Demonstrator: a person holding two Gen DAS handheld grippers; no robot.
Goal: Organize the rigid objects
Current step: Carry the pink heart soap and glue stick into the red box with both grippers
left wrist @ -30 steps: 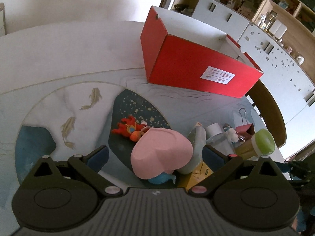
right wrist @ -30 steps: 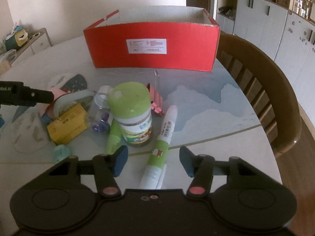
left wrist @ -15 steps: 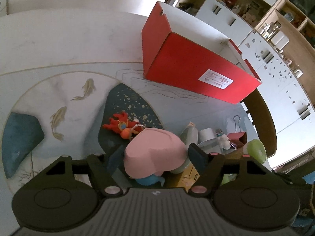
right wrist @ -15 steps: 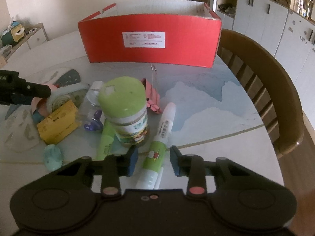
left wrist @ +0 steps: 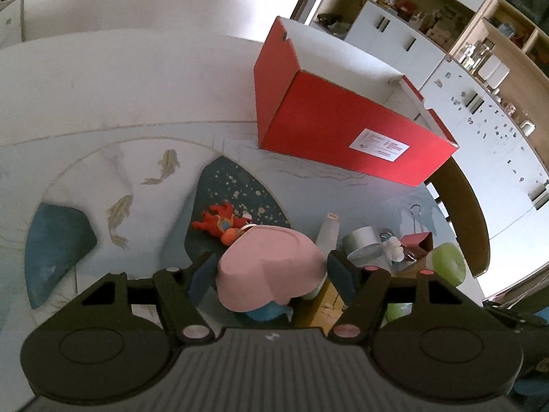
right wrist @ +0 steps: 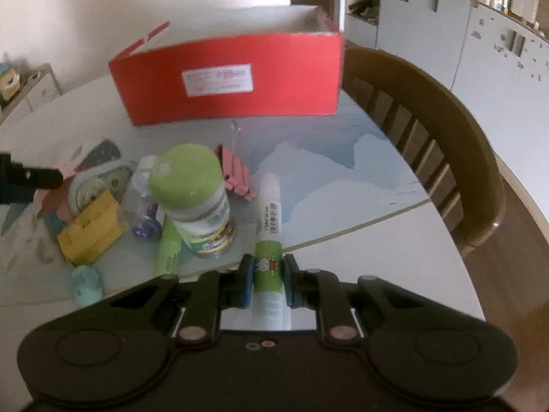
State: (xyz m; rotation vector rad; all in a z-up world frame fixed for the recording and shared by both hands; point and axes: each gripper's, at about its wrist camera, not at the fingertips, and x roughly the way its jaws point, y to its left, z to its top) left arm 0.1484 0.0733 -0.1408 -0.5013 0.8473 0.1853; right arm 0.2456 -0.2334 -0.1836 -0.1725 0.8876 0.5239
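Observation:
My right gripper [right wrist: 268, 281] is shut on a green-and-white glue stick [right wrist: 269, 233] that points away toward the red box [right wrist: 233, 82]. My left gripper [left wrist: 271, 274] has its jaws on either side of a pink heart-shaped box [left wrist: 271, 267]; the fingers touch or nearly touch its sides. The red open box [left wrist: 343, 116] stands at the far side of the table. A green-lidded jar [right wrist: 195, 199], yellow packet [right wrist: 91, 228], tape roll [right wrist: 96, 185], pink clip [right wrist: 235, 171] and teal piece [right wrist: 87, 285] lie in a pile.
A red-orange toy figure [left wrist: 219, 223] lies just beyond the pink box. A wooden chair [right wrist: 429, 144] stands at the table's right edge. White cabinets [left wrist: 480, 110] line the far wall. The left gripper's finger [right wrist: 31, 178] shows at the left of the right wrist view.
My right gripper closed on the glue stick and lifted slightly. My left gripper narrowed its jaws around the pink heart box.

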